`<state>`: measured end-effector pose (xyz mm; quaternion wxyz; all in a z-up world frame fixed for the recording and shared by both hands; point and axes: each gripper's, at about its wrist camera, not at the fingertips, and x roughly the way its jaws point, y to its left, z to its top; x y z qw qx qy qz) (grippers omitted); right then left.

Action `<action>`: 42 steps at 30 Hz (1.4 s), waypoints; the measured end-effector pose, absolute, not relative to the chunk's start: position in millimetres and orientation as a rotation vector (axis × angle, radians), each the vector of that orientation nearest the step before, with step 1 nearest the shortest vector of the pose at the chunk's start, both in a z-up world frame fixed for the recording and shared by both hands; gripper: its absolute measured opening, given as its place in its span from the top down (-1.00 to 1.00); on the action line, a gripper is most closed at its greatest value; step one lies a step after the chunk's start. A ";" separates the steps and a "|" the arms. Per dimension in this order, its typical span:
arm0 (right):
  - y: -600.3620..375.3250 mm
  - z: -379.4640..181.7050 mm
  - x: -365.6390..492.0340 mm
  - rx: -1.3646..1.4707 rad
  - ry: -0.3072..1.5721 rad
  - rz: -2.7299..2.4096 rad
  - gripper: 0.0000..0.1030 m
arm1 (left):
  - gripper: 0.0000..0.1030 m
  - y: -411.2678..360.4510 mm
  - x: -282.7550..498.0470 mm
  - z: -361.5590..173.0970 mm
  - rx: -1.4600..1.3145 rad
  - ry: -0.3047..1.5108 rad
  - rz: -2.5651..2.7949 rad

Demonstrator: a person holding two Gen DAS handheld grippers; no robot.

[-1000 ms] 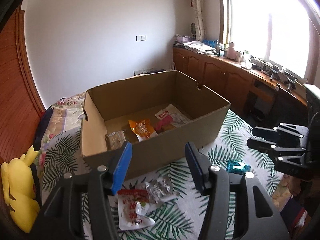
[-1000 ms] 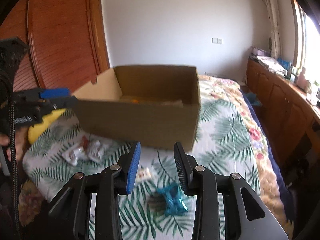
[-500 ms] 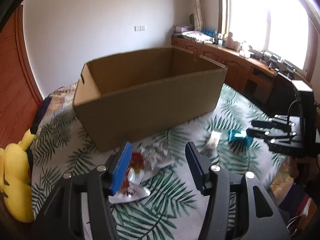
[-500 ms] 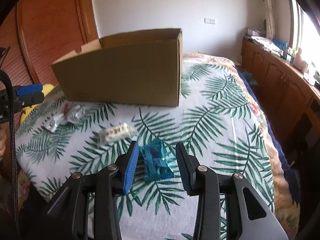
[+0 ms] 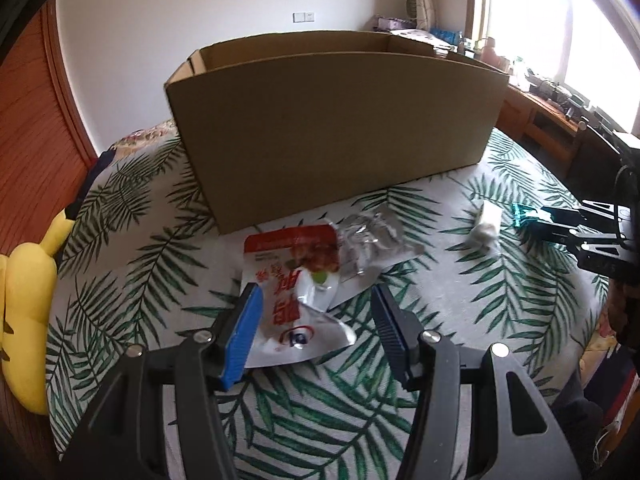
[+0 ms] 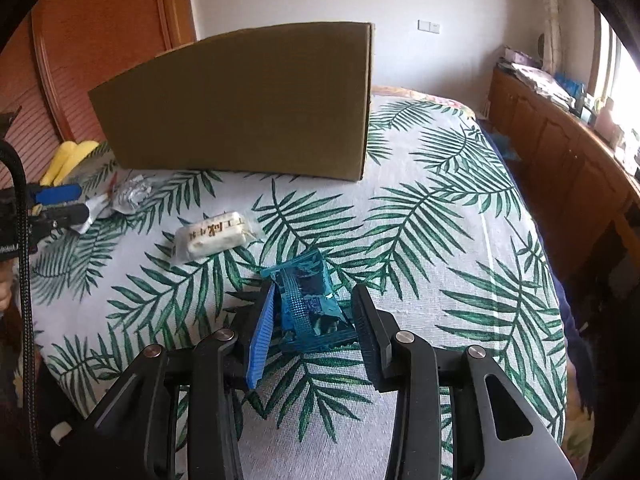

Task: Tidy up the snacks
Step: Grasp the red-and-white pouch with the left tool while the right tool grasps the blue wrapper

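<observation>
Leaf-print bedspread (image 6: 460, 240) carries a cardboard box (image 5: 332, 128). Only the left view shows the red-and-white pouch (image 5: 294, 304) between the left gripper (image 5: 316, 320)'s parted, untouching fingers; the right gripper (image 6: 314, 328) straddles a crinkled blue packet (image 6: 306, 300) (not squeezed).

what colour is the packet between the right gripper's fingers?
Shiny blue-teal packet; clearest in the right wrist view.

Cardboard box (image 5: 332, 120) matt brown; bedspread (image 6: 440, 248) woven cloth, leaf print; red-white snack pouch (image 5: 292, 292) glossy foil; blue wrapper (image 6: 308, 300) shiny plastic; fingers (image 6: 260, 332) ribbed blue rubber; wardrobe (image 6: 100, 40) varnished wood
</observation>
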<state>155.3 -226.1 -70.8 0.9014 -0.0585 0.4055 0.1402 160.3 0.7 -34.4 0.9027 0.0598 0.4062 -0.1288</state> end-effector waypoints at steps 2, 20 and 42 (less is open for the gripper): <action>-222.5 -72.2 153.6 -0.149 0.825 0.288 0.25 | -0.09 3.0 161.8 -35.6 0.121 0.842 -0.257; -218.2 -75.5 152.5 -0.169 0.803 0.280 0.25 | -0.18 12.4 194.2 -54.1 0.082 0.913 -0.235; -216.0 -76.3 151.9 -0.178 0.799 0.274 0.24 | 0.29 29.3 168.9 -48.4 0.015 0.876 -0.251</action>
